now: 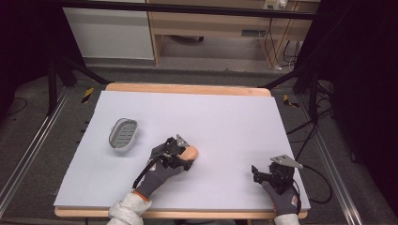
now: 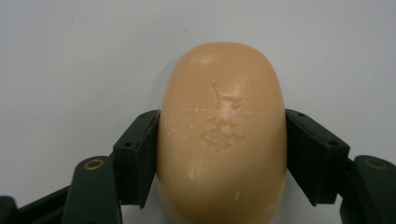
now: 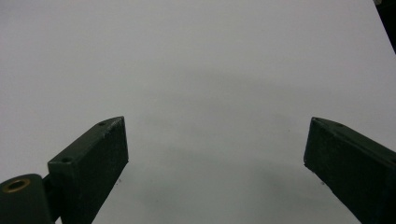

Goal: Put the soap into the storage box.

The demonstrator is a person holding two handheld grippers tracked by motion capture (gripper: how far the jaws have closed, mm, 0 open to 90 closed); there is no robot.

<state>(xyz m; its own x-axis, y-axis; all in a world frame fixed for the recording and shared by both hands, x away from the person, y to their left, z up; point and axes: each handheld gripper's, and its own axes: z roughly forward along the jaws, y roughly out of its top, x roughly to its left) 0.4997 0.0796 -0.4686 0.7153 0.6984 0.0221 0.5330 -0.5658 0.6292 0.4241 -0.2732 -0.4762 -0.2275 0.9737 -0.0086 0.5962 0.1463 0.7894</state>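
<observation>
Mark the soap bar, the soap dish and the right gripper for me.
soap bar [image 2: 222, 135], left gripper view, its scuffed top face.
soap dish [image 1: 124, 133], high view, its slotted floor.
right gripper [image 3: 215, 163], right gripper view, midway between its open fingers.

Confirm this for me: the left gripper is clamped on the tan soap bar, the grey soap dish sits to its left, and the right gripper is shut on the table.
One thing is wrong: the right gripper is open, not shut; the right gripper view shows its jaws wide apart over bare table. The left gripper is indeed clamped on the soap bar, and the soap dish sits to its left.
</observation>
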